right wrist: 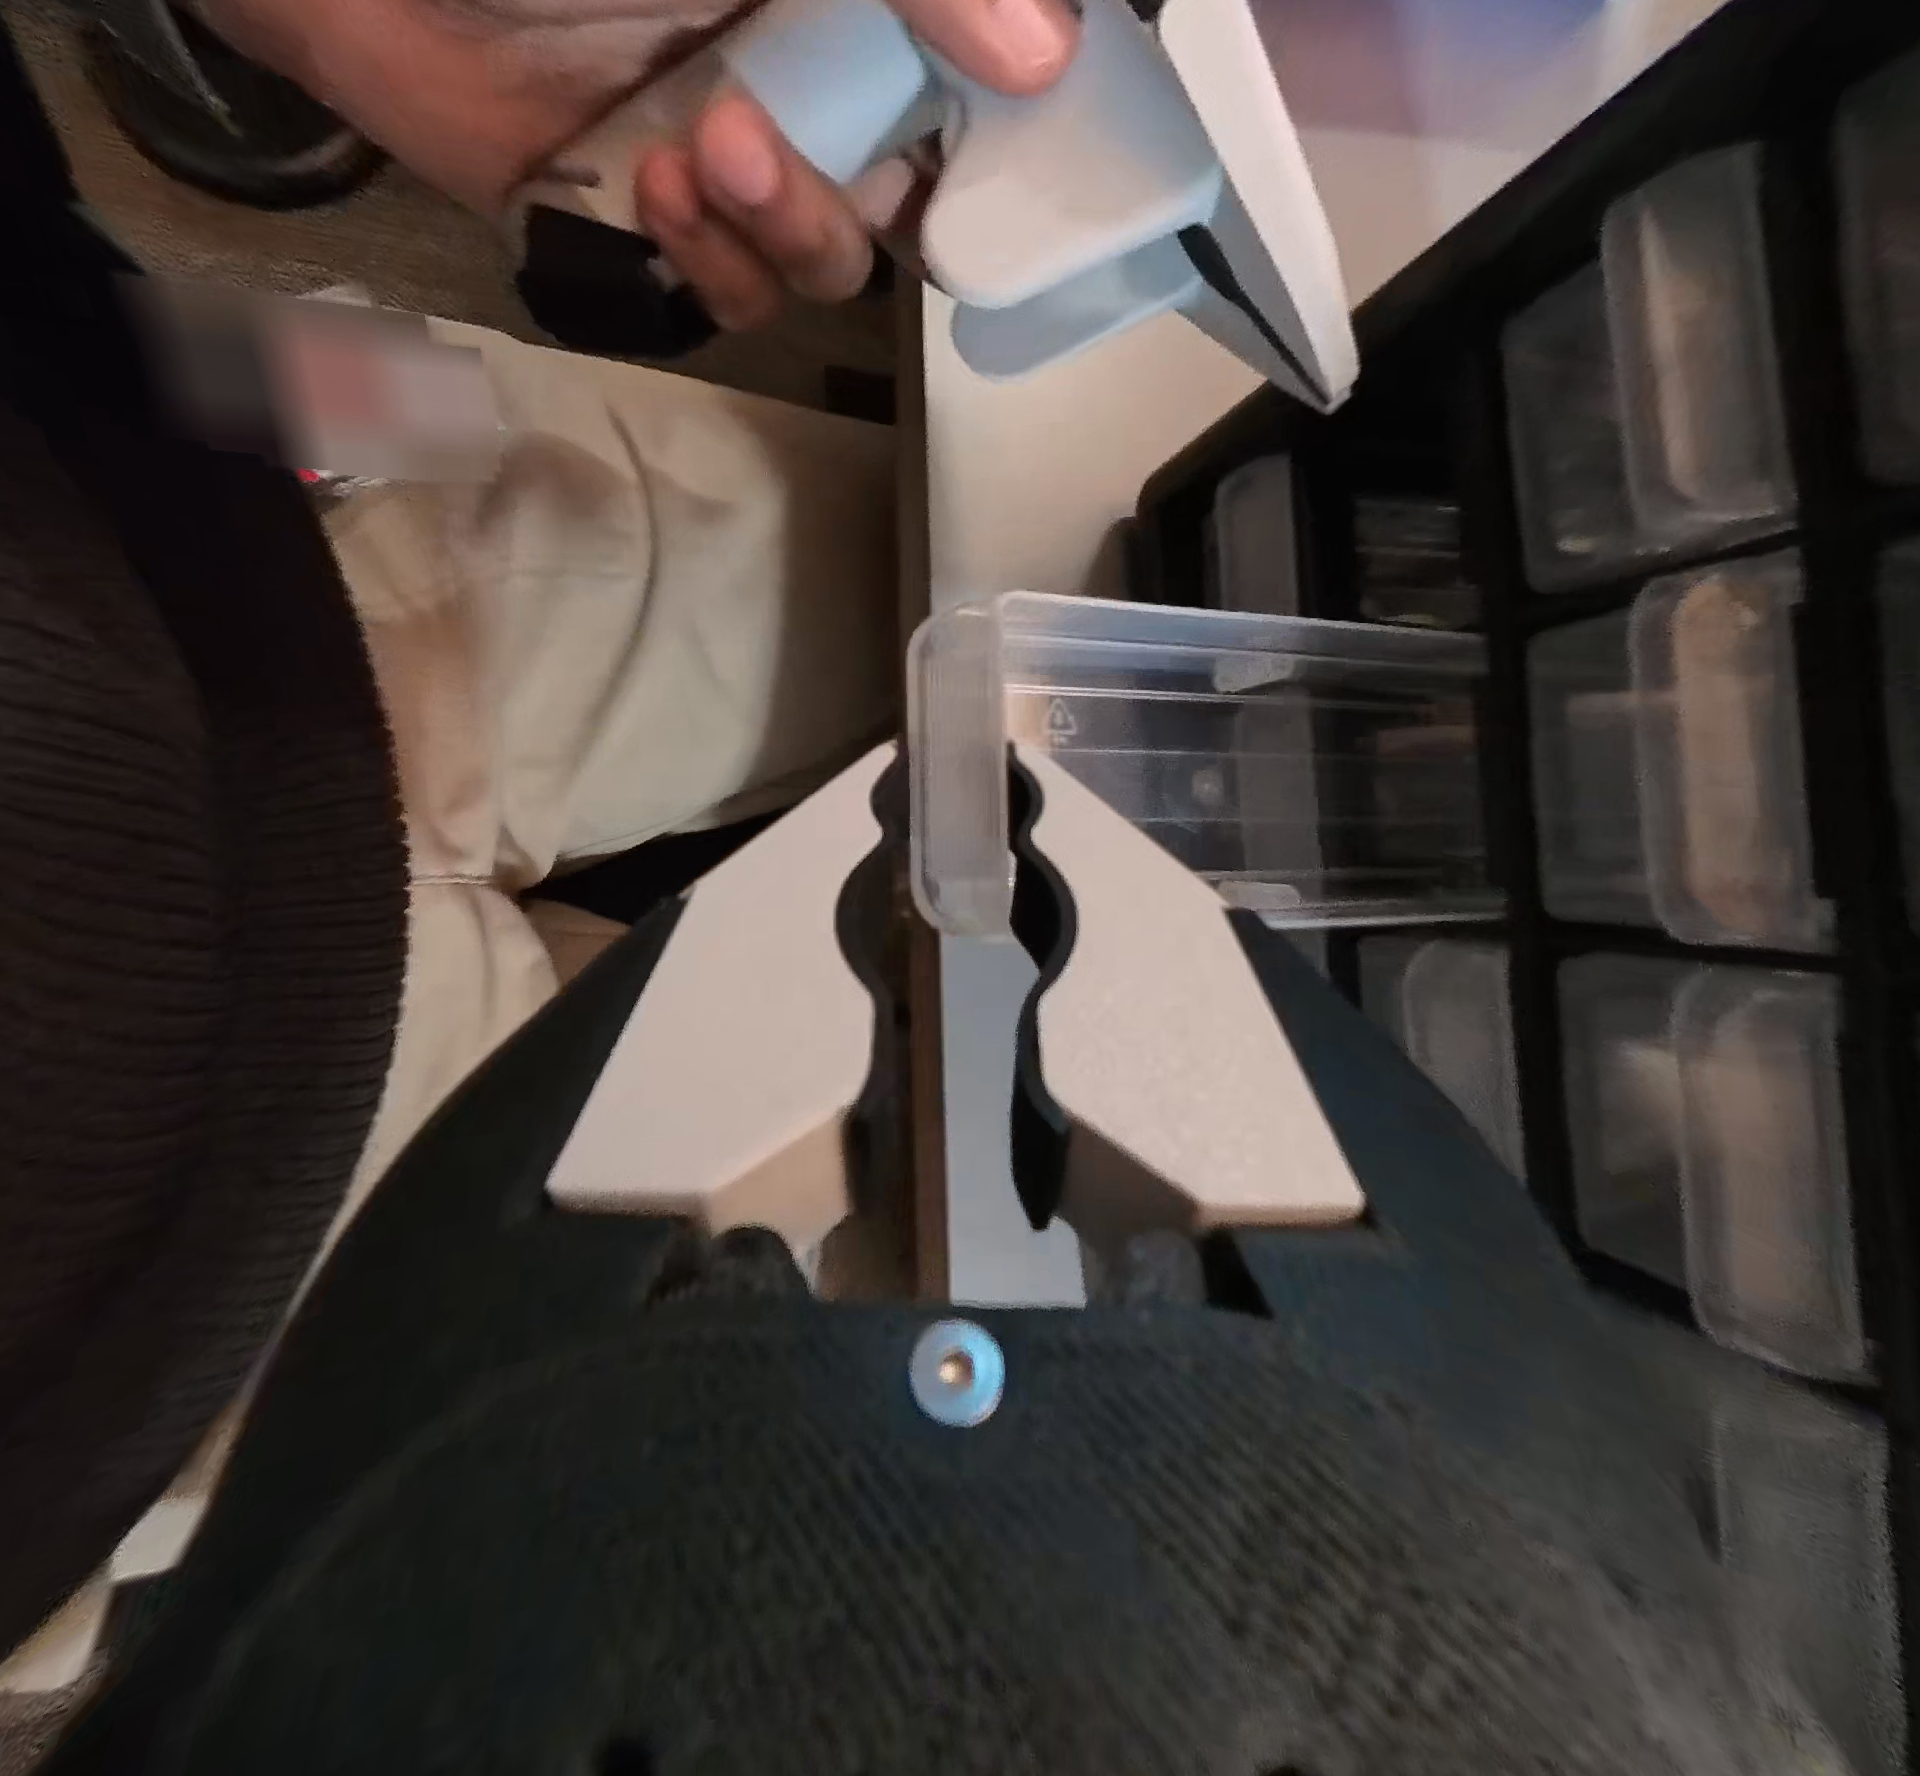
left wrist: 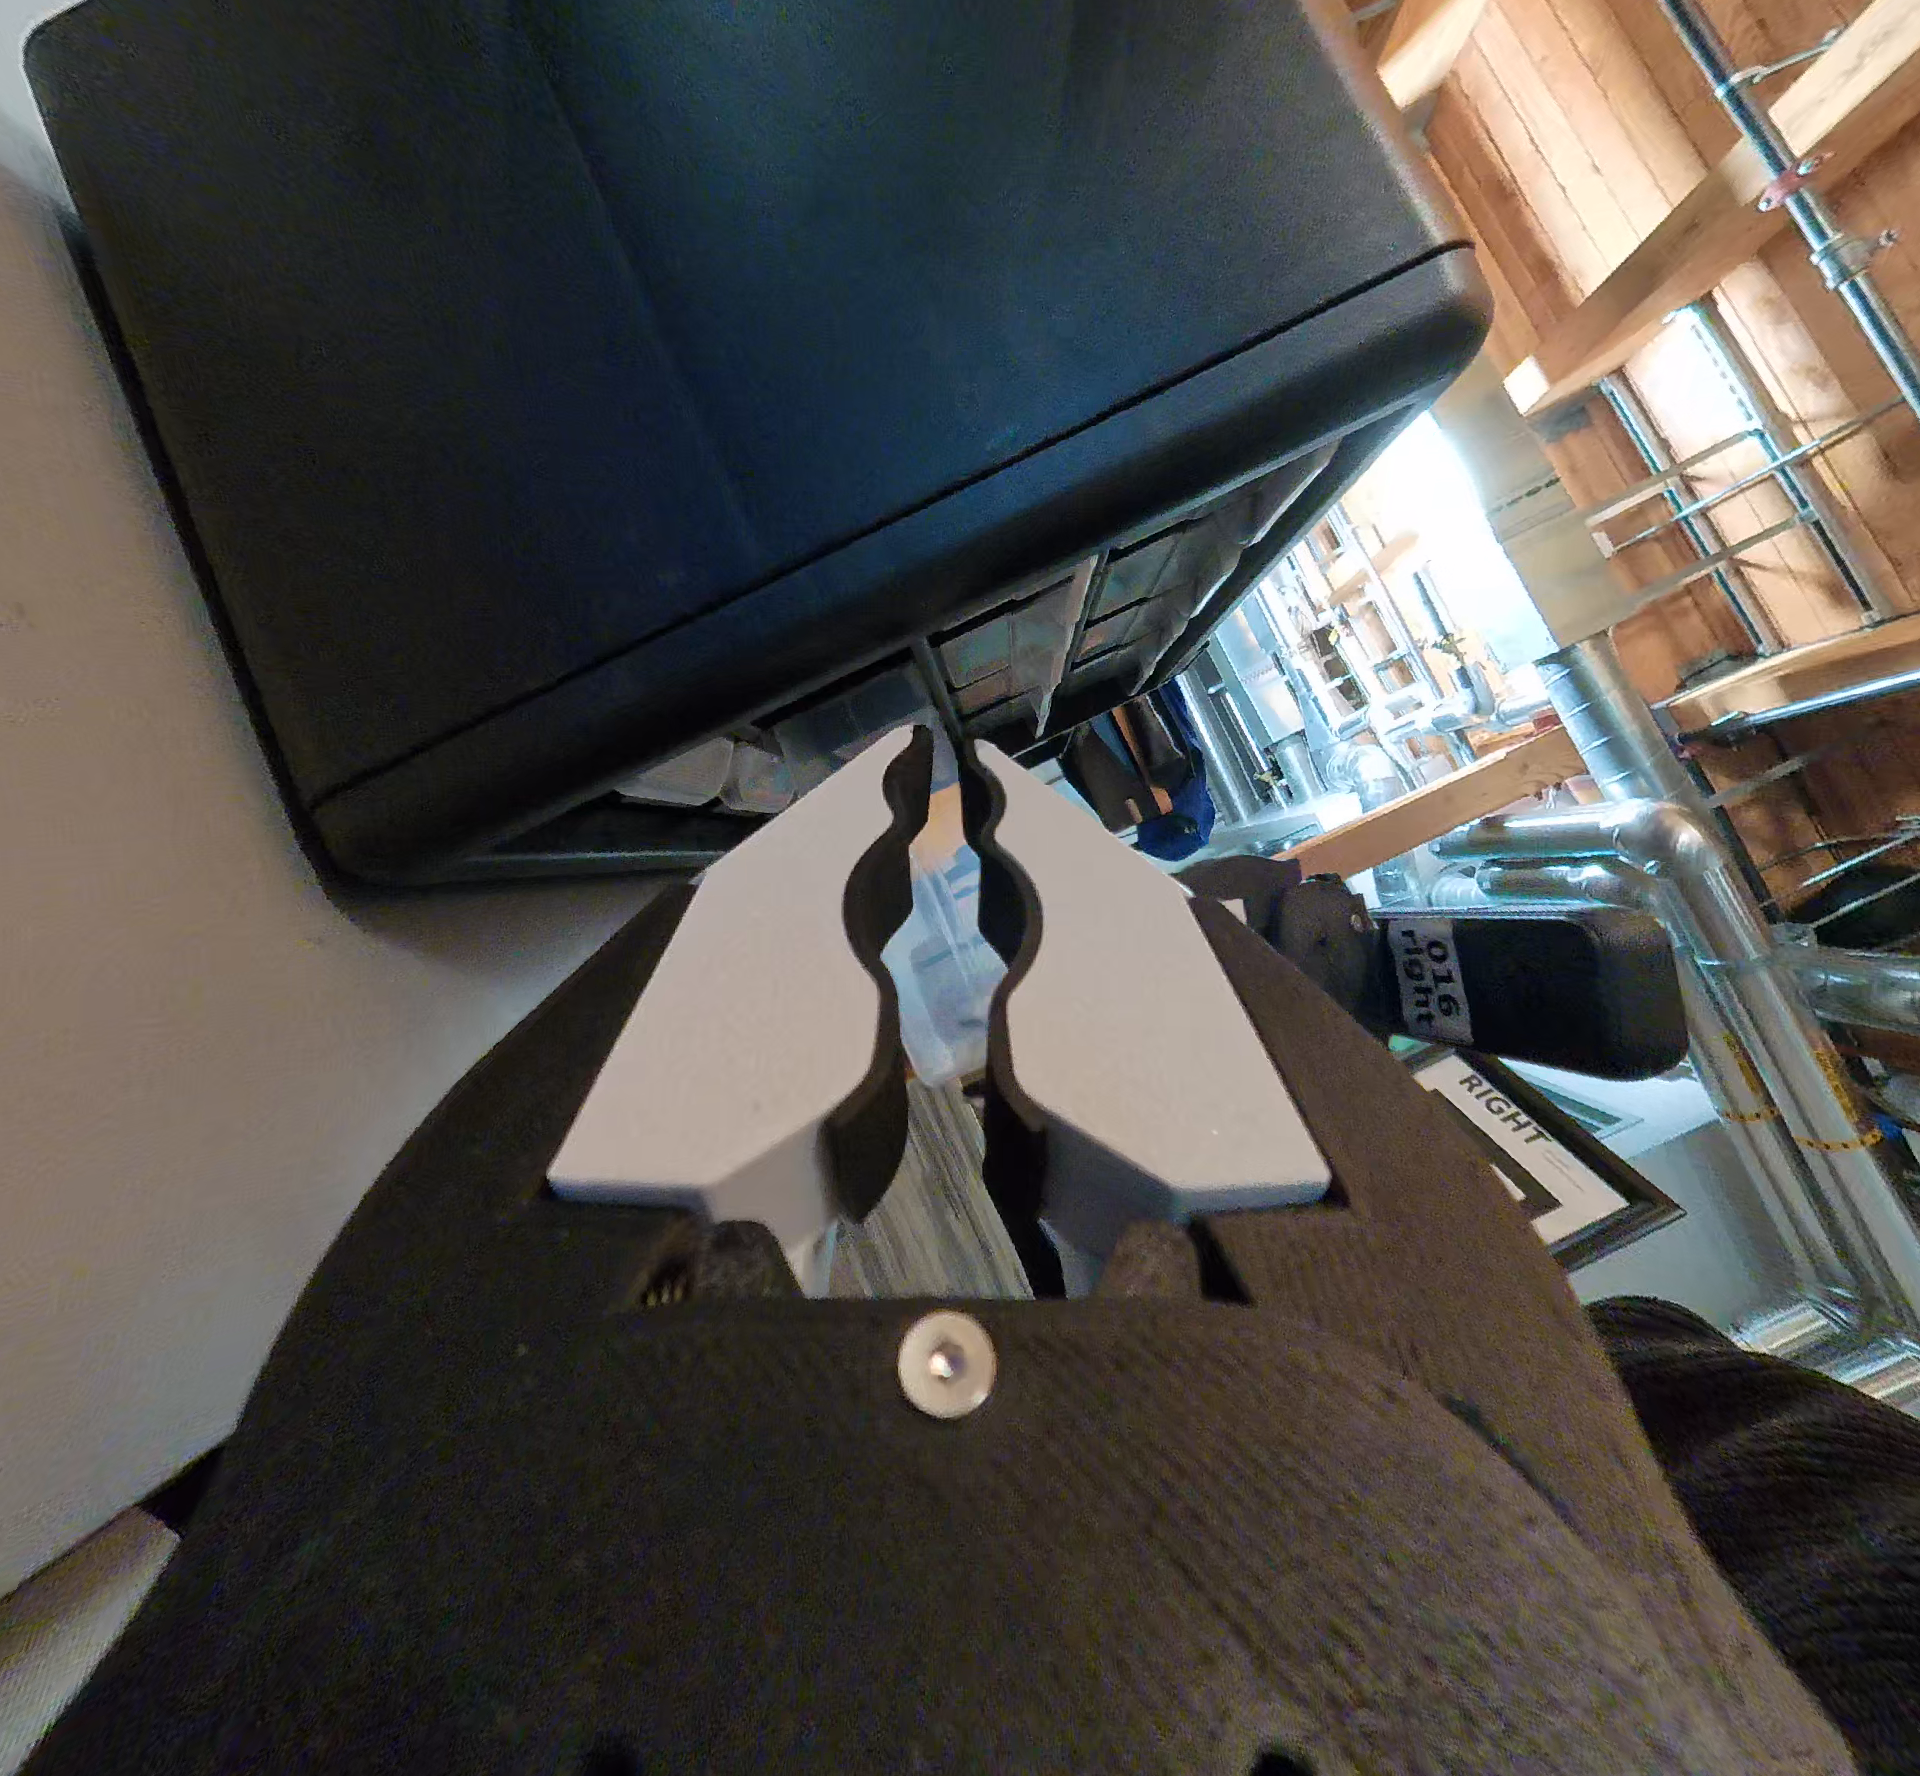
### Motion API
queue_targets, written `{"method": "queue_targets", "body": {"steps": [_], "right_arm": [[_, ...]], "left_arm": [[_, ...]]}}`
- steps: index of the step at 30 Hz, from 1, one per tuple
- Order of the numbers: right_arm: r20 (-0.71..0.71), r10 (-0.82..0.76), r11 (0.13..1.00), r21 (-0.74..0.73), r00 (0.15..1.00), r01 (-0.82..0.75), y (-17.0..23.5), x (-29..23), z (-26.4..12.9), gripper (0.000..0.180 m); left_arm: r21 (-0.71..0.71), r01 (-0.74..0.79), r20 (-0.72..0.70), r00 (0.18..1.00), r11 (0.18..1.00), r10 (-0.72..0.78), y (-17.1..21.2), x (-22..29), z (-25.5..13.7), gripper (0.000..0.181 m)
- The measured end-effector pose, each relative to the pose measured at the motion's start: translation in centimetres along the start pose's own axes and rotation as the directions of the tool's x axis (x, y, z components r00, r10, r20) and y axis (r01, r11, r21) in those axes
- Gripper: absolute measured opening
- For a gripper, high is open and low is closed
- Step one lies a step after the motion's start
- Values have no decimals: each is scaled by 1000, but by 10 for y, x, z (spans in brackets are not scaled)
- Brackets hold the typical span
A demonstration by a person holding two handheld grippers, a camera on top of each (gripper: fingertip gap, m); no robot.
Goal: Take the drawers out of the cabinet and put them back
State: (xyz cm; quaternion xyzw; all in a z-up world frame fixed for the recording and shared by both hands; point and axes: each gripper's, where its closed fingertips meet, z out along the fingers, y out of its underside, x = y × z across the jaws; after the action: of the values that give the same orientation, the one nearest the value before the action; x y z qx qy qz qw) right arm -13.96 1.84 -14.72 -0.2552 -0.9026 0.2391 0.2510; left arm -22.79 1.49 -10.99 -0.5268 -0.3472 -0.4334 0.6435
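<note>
Against the cabinet (right wrist: 1683,583) front, my right claw (right wrist: 956,796) is clamped on the front tab of one clear drawer (right wrist: 1247,760), which stands pulled most of the way out of its slot, its rear end at the opening. One drawer out; the others that I can see — about eight blurred fronts in the right wrist view — sit flush in their slots.

My left claw (left wrist: 948,760) is nearly together, a narrow gap between the pads, and grips nothing; its tips sit just beside the cabinet's front top edge. From that side I see the cabinet's black top panel (left wrist: 675,272), one only, on a pale table (left wrist: 156,895).

Only the right wrist view shows the drawn drawer in full and my hand (right wrist: 582,12) on the left tool's pale handle. Only the left wrist view shows the timber wall (left wrist: 1662,168), the metal pipes (left wrist: 1662,843) and the right tool's body (left wrist: 1507,978).
</note>
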Motion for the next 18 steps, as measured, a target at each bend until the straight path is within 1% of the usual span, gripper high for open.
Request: {"method": "queue_targets", "body": {"steps": [6,11,18], "right_arm": [[79,56,998,31,995,-59,-7,-9,-17,15],[113,76,996,27,991,-80,-5,-12,-18,15],[141,2,999,-41,990,4,2,-30,-8,14]], "left_arm": [[-7,24,-3,1000,1000,-24,1,-3,1,4],[-15,47,-4,999,999,-47,4,-6,2,5],[-16,55,-4,998,998,-55,4,-7,3,5]]}}
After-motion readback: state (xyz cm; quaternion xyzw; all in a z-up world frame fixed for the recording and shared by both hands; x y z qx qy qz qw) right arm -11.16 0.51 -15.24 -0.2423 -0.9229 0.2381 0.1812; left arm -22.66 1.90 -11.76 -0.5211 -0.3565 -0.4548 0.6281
